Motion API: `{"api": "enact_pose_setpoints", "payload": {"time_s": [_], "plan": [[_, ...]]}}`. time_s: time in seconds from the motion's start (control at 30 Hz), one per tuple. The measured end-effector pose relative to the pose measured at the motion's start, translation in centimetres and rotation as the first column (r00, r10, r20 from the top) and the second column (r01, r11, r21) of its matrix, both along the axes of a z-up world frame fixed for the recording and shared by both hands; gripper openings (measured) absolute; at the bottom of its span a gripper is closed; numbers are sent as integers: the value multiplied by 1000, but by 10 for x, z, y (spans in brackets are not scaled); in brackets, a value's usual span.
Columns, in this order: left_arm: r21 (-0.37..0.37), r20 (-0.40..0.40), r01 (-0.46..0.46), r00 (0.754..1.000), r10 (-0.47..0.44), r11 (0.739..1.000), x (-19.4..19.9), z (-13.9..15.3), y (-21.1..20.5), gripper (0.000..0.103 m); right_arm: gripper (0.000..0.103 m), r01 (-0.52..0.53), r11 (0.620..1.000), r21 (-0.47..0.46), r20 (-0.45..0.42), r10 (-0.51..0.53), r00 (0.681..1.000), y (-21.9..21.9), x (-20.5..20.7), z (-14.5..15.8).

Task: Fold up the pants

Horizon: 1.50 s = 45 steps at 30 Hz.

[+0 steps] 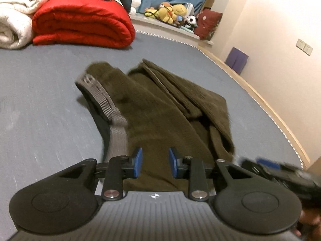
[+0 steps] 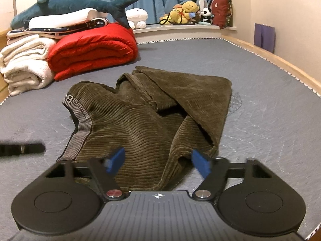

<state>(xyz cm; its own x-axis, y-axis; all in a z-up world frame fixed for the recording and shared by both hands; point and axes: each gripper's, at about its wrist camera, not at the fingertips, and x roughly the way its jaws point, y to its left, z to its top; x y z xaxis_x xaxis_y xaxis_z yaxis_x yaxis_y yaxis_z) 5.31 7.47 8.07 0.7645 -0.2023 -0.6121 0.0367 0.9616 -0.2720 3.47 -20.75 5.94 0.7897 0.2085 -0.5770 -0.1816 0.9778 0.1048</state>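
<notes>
Both claws are hovering over the near edge of the olive corduroy pants (image 2: pixel 144 120), left gripper (image 1: pixel 154 163) narrowly parted, right gripper (image 2: pixel 158 162) wider, neither gripping cloth, seemingly lining up a fold.

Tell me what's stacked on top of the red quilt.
On the red quilt: a striped folded cloth, a white pillow, then a plush shark. Anything between them is hidden.
</notes>
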Motion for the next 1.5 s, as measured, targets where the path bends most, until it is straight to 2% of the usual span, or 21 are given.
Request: {"api": "enact_pose_setpoints", "payload": {"time_s": [0.03, 0.13, 0.23, 0.33, 0.5, 0.63, 0.73, 0.8, 0.97, 1.03, 1.1, 1.2, 1.27, 1.33, 1.4, 1.5], "plan": [[-6, 12, -6, 1000, 6, 1000, 11, -3, 11, 32, 65, 3, 1000, 12, -10, -3, 1000, -3, 2, -1], [-93, -6, -49, 999, 49, 994, 40, -27, 48, 32, 65, 27, 998, 49, -50, -24, 998, -11, 10, -6], [-169, -115, -106, 990, 87, 980, 68, -59, 74, 32, 65, 48, 998, 40, -65, -46, 997, -13, 17, -13], [-237, -176, -103, 983, 61, 966, 87, -85, 86, 32, 65, 63, 995, 81, -129, -53, 990, -13, 27, -24], [-307, -224, -126, 973, 57, 943, 106, -115, 91, 34, 65, 124, 983, 134, -252, -87, 964, -14, 48, -46], [-329, -215, -106, 976, 35, 938, 116, -127, 86, 41, 65, 156, 980, 125, -321, -109, 941, -10, 60, -62], [-323, -198, -90, 980, 25, 942, 123, -129, 78, 42, 64, 163, 981, 108, -349, -116, 930, -6, 68, -71], [-318, -194, -89, 981, 28, 944, 125, -131, 73, 42, 49, 167, 981, 103, -357, -121, 926, -3, 72, -74], [-291, -188, -81, 982, 26, 953, 130, -127, 63, 40, 24, 180, 978, 108, -345, -133, 929, -3, 79, -77], [-263, -190, -74, 982, 23, 962, 130, -124, 60, 27, 17, 177, 978, 109, -338, -131, 932, -4, 79, -77], [-257, -181, -66, 983, 19, 964, 129, -118, 61, 20, 10, 172, 979, 110, -331, -127, 935, -4, 79, -75], [-237, -133, -40, 991, 8, 971, 118, -99, 63, 18, 8, 146, 984, 100, -287, -112, 951, -1, 74, -64], [-219, -95, -41, 995, 20, 975, 104, -80, 70, 17, 8, 65, 997, 35, -194, -57, 979, 14, 65, -50], [-231, -52, -55, 998, 44, 971, 85, -62, 87, 16, 8, -55, 996, -72, -68, 50, 996, 38, 47, -36], [-254, -26, -83, 997, 79, 964, 64, -48, 110, 15, 8, -136, 985, -106, -17, 135, 991, 52, 34, -29], [-258, 18, -110, 993, 119, 960, 25, -25, 146, 15, 8, -225, 972, -65, 3, 225, 974, 66, 19, -20]]}}
